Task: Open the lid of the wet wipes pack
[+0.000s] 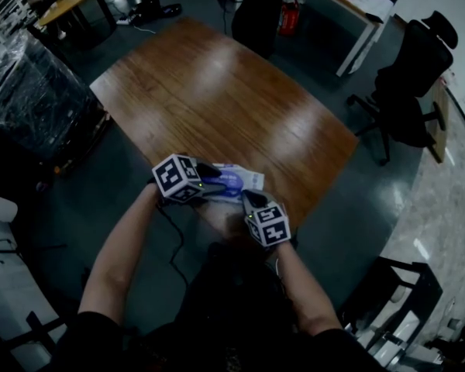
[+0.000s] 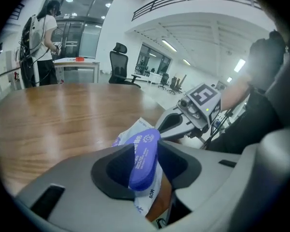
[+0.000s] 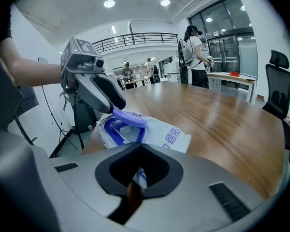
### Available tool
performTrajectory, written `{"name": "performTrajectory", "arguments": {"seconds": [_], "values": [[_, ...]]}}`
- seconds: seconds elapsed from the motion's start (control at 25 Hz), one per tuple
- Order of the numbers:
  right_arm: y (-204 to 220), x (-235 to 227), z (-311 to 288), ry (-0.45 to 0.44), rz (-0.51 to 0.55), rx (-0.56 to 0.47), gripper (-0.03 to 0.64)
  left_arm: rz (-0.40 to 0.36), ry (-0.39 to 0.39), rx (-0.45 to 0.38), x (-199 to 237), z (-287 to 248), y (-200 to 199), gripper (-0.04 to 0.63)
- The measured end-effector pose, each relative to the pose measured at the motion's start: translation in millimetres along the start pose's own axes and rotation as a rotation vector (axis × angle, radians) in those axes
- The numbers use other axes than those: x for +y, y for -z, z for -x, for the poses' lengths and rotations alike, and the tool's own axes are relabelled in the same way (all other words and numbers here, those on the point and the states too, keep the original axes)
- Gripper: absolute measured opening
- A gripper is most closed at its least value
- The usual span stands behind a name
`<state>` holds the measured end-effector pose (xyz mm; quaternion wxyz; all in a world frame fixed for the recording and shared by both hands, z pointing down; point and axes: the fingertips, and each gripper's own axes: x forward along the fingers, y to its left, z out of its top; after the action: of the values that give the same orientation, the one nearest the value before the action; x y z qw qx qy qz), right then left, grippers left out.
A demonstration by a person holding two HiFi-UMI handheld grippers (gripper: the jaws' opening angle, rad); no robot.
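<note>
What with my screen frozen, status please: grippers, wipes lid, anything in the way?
Left gripper shut on lid, lid tipped up, partway open. Right gripper pinching wet wipes pack edge, pack on table. Nothing blocking the lid.

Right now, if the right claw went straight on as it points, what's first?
The wet wipes pack: the right claw pinches its near edge, so it would shove the pack. Beyond that, probably the raised lid in the left claw; depth unclear.
</note>
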<state>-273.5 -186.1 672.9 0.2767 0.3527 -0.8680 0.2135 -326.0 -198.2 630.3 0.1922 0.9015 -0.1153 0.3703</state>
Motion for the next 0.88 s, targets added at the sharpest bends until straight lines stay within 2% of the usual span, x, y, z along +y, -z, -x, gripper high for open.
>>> {"name": "performTrajectory", "arguments": {"seconds": [0.16, 0.24, 0.6, 0.88], "values": [[1.8, 0.7, -0.3, -0.001, -0.004, 0.000, 0.011, -0.040, -0.019, -0.045, 2.4, 6.8, -14.7, 0.072], [1.5, 1.4, -0.6, -0.002, -0.006, -0.002, 0.011, -0.060, -0.036, -0.057, 6.2, 9.2, -21.9, 0.057], [0.9, 2.8, -0.9, -0.002, -0.010, -0.005, 0.011, -0.041, -0.188, -0.165, 52.2, 13.6, -47.9, 0.060], [1.9, 4.5, -3.2, 0.005, -0.007, -0.011, 0.011, 0.006, -0.272, -0.216, 84.6, 7.1, -46.3, 0.074]]}}
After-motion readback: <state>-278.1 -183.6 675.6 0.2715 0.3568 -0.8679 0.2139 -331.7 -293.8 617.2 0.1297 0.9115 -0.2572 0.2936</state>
